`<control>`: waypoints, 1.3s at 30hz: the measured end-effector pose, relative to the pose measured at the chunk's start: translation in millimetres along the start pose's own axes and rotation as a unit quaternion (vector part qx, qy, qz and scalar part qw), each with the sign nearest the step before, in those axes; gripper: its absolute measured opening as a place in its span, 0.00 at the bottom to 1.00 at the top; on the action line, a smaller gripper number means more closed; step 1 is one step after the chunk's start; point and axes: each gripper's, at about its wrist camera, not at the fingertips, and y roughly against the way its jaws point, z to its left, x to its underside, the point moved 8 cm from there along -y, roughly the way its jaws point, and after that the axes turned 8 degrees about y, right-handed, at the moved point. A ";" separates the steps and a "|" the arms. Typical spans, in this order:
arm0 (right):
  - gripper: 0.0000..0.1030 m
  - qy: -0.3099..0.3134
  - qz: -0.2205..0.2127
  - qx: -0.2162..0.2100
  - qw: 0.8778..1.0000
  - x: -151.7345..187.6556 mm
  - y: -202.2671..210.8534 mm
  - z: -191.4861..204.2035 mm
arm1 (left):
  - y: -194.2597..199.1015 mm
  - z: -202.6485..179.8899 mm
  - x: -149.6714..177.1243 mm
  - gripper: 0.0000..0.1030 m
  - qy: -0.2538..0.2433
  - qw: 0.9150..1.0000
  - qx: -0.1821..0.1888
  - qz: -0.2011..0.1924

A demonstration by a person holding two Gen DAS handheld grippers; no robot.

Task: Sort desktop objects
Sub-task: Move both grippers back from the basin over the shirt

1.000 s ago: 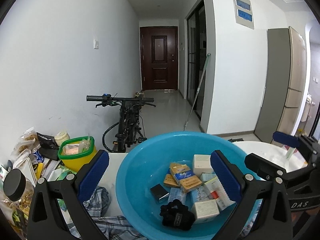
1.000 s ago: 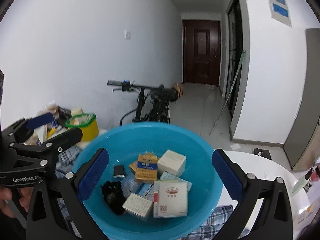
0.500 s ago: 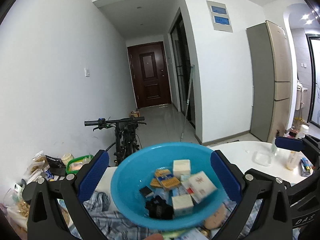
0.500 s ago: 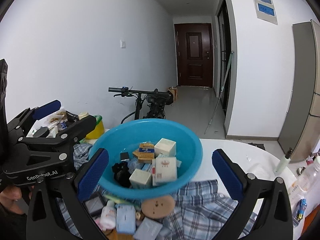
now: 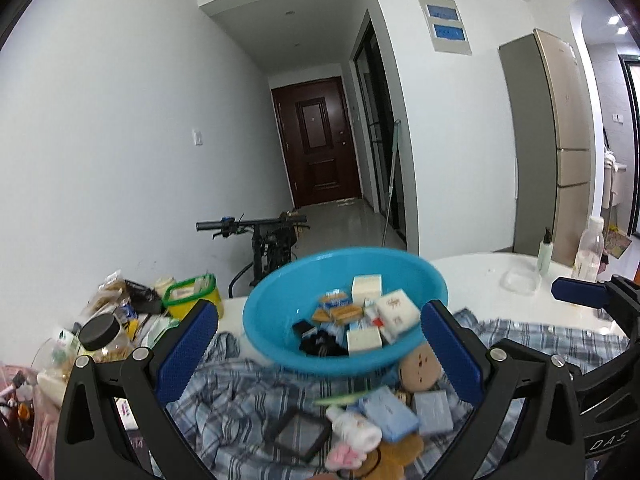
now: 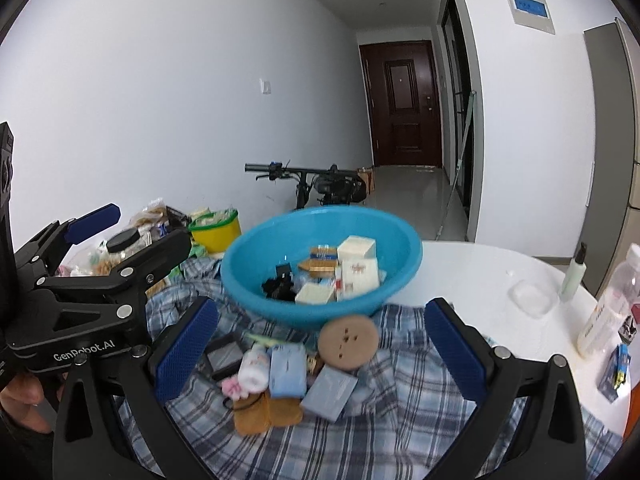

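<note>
A blue basin (image 5: 280,300) (image 6: 400,248) holds several small boxes and a black item. It stands on a plaid cloth (image 6: 400,432) (image 5: 240,400) on a white table. In front of it lie loose items: a round tan disc (image 6: 349,341) (image 5: 420,366), a light blue packet (image 6: 286,368) (image 5: 388,416), a grey box (image 6: 329,391) (image 5: 433,412), a dark framed square (image 6: 224,354) (image 5: 298,434), a brown pouch (image 6: 256,412). My left gripper (image 5: 318,354) and right gripper (image 6: 320,350) are both open and empty, above these items.
A yellow tub with a green lid (image 5: 192,296) (image 6: 214,228), a black-lidded jar (image 5: 100,332) and snack bags crowd the left. Bottles (image 6: 604,312) and a clear dish (image 6: 530,298) stand on the right. A bicycle (image 5: 272,240) leans behind the table.
Both grippers have pulled back and up from the basin, which now looks smaller and farther. The loose items on the cloth have come into view.
</note>
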 end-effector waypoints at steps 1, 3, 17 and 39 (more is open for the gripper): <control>1.00 0.000 0.003 0.001 1.000 4.7 -0.5 1.1 | 1.6 0.7 4.1 1.00 -0.001 1.000 -0.002 0.003; 1.00 -0.001 0.010 0.004 1.000 14.2 1.7 4.8 | 5.5 1.9 14.8 1.00 0.000 1.000 -0.002 0.010; 1.00 0.032 0.040 0.010 0.999 62.8 -5.6 33.3 | 10.5 23.2 82.9 1.00 0.026 0.998 -0.020 0.056; 1.00 0.022 0.081 0.012 0.996 110.5 -43.8 48.6 | -17.8 46.1 150.7 1.00 0.056 0.993 0.002 0.108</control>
